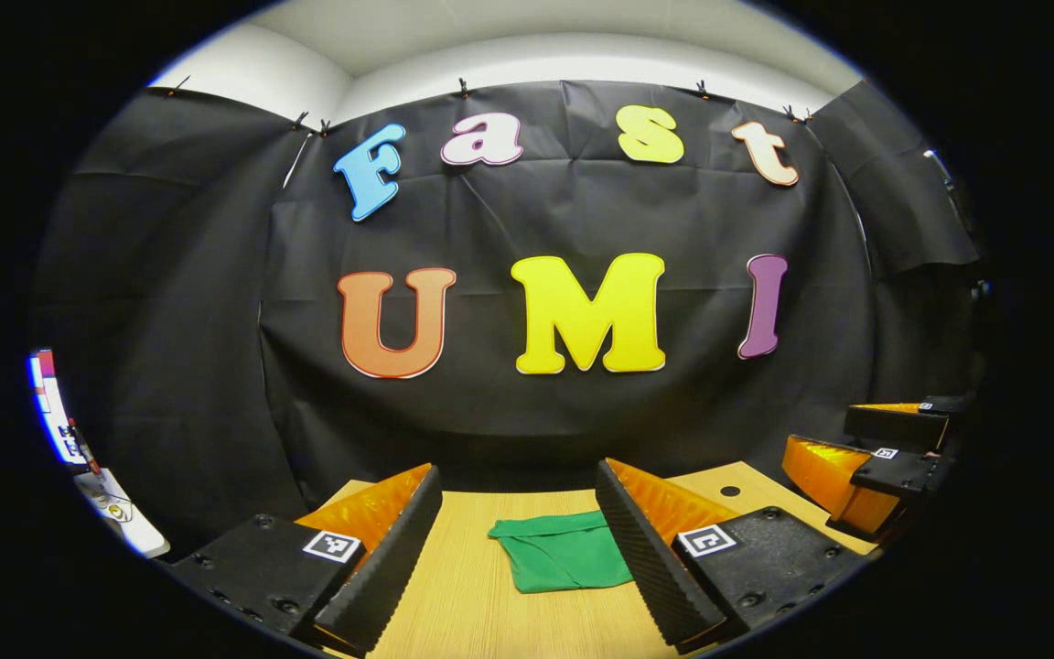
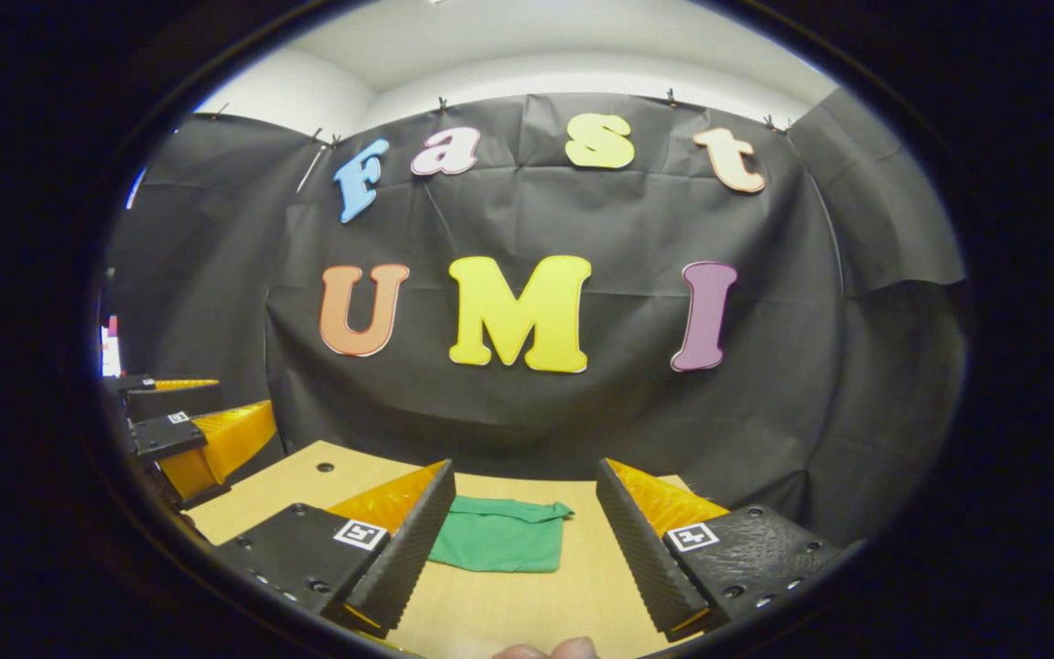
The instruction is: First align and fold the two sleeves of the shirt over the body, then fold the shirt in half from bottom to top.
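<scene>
A green shirt [image 1: 564,552] lies folded into a small packet on the wooden table [image 1: 481,604]. My left gripper [image 1: 518,558] hovers over the table's near side, open, and the shirt shows between its fingers, farther off. In the right gripper view the same shirt [image 2: 500,535] lies ahead of my right gripper [image 2: 518,540], which is open too with nothing held. The right gripper [image 1: 865,458] appears at the right edge of the left gripper view. The left gripper [image 2: 184,430] appears at the left edge of the right gripper view.
The black cloth wall [image 1: 582,403] rises just behind the table's far edge. A small round hole [image 1: 729,491] sits in the tabletop at the far right. A fingertip [image 2: 550,650] shows at the bottom of the right gripper view. A white shelf with small items [image 1: 111,508] stands at the left.
</scene>
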### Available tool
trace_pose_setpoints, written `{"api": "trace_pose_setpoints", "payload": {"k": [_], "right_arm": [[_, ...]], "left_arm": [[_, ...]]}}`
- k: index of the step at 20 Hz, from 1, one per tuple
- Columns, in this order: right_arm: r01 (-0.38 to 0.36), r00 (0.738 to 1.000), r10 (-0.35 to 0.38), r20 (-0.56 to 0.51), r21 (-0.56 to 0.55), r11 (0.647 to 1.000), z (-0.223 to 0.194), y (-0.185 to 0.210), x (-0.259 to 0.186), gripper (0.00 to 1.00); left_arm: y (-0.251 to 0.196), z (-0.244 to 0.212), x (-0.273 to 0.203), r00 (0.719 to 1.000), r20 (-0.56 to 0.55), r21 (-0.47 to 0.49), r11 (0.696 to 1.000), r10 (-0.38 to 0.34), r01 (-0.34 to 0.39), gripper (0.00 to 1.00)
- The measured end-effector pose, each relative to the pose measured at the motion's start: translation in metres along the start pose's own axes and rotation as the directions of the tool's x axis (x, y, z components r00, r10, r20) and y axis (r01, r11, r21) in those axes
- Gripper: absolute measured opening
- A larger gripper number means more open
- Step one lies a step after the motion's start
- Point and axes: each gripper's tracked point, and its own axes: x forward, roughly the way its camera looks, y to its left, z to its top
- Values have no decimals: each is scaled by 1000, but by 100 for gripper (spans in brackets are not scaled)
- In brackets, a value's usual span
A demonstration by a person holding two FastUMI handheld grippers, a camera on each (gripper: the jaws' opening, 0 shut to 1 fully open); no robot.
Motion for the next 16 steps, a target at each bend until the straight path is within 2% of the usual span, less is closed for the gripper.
{"api": "trace_pose_setpoints", "payload": {"k": [3,11,16], "right_arm": [[-5,1000,5,-1,13,1000,0,2,0,96],[-7,1000,7,2,33,999,2,5,1,96],[-2,1000,2,22,32,999,10,4,2,96]], "left_arm": [[8,5,1,1000,11,5,1000,16,-16,100],[2,5,5,1000,3,2,1000,-6,6,100],[5,8,7,1000,6,-1,1000,4,-4,100]]}}
